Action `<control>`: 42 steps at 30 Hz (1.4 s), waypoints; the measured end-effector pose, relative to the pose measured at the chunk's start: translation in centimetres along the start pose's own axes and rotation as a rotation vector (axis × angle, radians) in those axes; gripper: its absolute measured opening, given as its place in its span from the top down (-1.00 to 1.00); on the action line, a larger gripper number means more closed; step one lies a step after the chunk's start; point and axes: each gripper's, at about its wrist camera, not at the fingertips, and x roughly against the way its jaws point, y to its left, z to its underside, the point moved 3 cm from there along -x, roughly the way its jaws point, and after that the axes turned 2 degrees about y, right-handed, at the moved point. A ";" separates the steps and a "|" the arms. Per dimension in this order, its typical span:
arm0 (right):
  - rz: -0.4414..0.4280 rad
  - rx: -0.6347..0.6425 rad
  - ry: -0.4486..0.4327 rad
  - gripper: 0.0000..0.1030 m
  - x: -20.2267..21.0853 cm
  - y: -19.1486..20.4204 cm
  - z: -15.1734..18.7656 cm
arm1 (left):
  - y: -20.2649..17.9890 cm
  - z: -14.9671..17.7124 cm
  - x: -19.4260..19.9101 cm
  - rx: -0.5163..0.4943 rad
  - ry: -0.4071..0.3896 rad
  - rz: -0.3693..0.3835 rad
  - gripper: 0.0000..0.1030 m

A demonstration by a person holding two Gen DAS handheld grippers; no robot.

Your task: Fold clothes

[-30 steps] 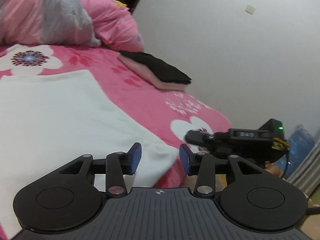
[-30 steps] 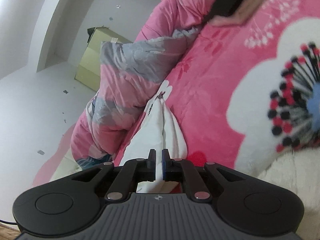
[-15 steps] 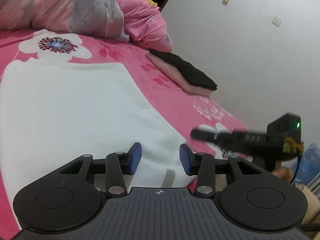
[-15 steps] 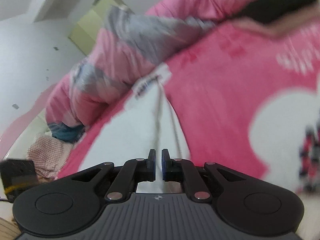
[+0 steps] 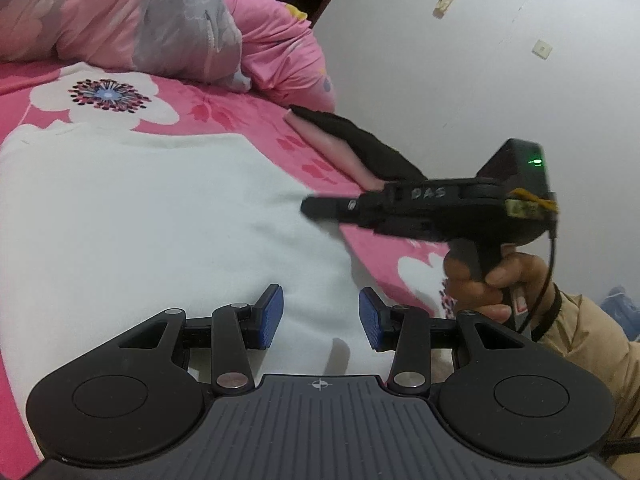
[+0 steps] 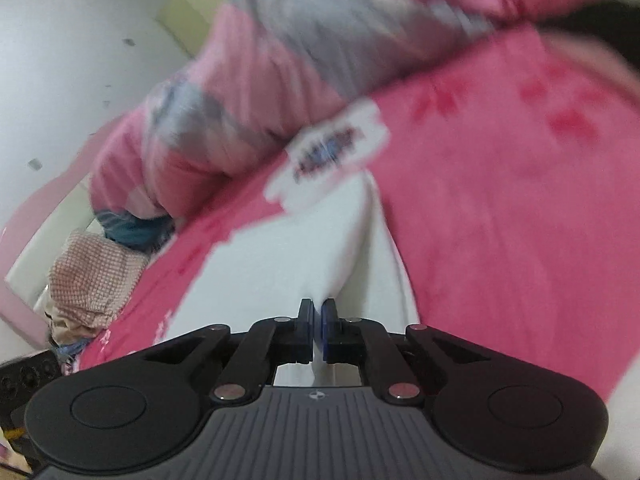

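On the bed (image 5: 248, 120), the right hand-held gripper (image 6: 317, 330) is dragging its pinched white garment (image 5: 140, 216) edge inward, advancing a fold; the left hand-held gripper (image 5: 320, 318) is hovering spread.

The right gripper (image 5: 320, 208), seen from the left wrist camera, carries handwritten pale marking on the side of its black body; it looks like "DAS", though blur leaves that uncertain. Nothing else is legible.

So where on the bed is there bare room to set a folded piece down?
Bare pink blanket lies between the white garment and the folded black-and-pink stack. Crowded: rumpled quilt at the head; the right hand-held gripper above the garment's edge.
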 end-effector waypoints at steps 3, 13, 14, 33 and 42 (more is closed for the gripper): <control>0.010 0.009 -0.005 0.92 0.2 0.2 -0.3 | 0.3 0.2 -0.3 0.009 0.004 0.020 0.20; 0.077 0.074 -0.086 0.33 -1.1 1.3 -6.5 | 1.2 0.7 -0.2 0.038 -0.002 0.078 0.19; 0.092 0.073 -0.081 0.27 -2.2 1.1 -7.4 | 1.2 0.7 -0.2 0.041 -0.002 0.081 0.19; 0.221 0.372 -0.162 0.83 -6.2 5.4 -8.3 | 2.0 1.1 -0.6 0.021 -0.047 0.117 0.19; 0.259 0.523 -0.189 0.89 -6.9 7.3 -8.0 | 1.8 1.1 -0.3 0.027 -0.062 0.108 0.19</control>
